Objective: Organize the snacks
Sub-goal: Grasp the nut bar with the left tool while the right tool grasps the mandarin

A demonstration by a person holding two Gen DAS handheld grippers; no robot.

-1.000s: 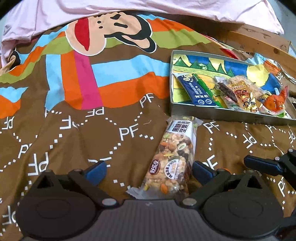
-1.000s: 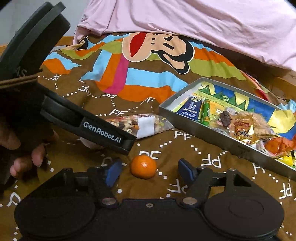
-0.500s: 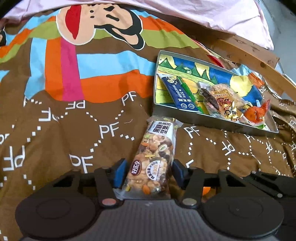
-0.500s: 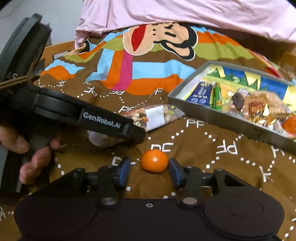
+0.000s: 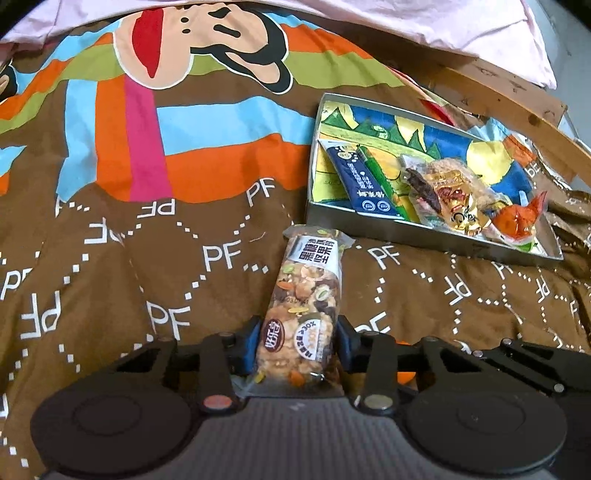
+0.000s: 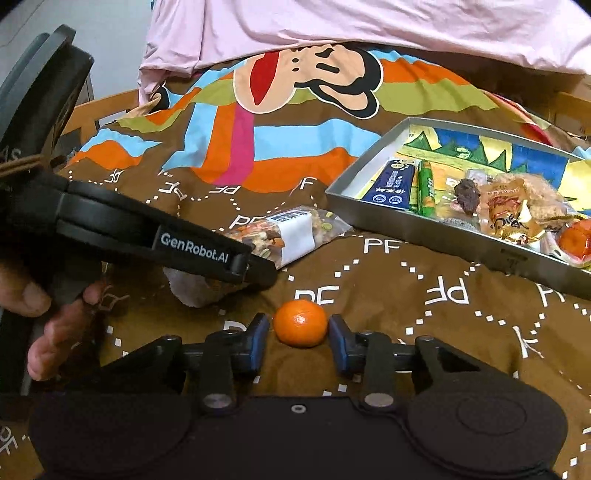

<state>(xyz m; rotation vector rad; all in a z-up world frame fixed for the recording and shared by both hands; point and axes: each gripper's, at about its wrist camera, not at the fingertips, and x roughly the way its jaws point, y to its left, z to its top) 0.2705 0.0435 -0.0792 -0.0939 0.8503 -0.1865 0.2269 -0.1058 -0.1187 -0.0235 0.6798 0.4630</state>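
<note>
Narrowed since earlier: left gripper [image 5: 297, 341] still closing, pinching clear nut-mix packet [image 5: 304, 295] lying near shallow grey metal tray [image 6: 424, 242]; right gripper [image 6: 300, 338] clamped on small orange mandarin [image 6: 300, 324], on brown patterned bedspread [image 5: 110, 266].

Orange mandarin [image 6: 300, 324] (glossy), brown bedspread [image 5: 110, 266] with white "PF" lettering

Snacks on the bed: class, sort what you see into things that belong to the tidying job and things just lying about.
Part of the job:
- nut bar, between the closing left gripper
- mandarin, in the right gripper
- tin tray
- snacks in the tray

Just lying about:
- cartoon blanket
- pink sheet
- wooden bed frame
</note>
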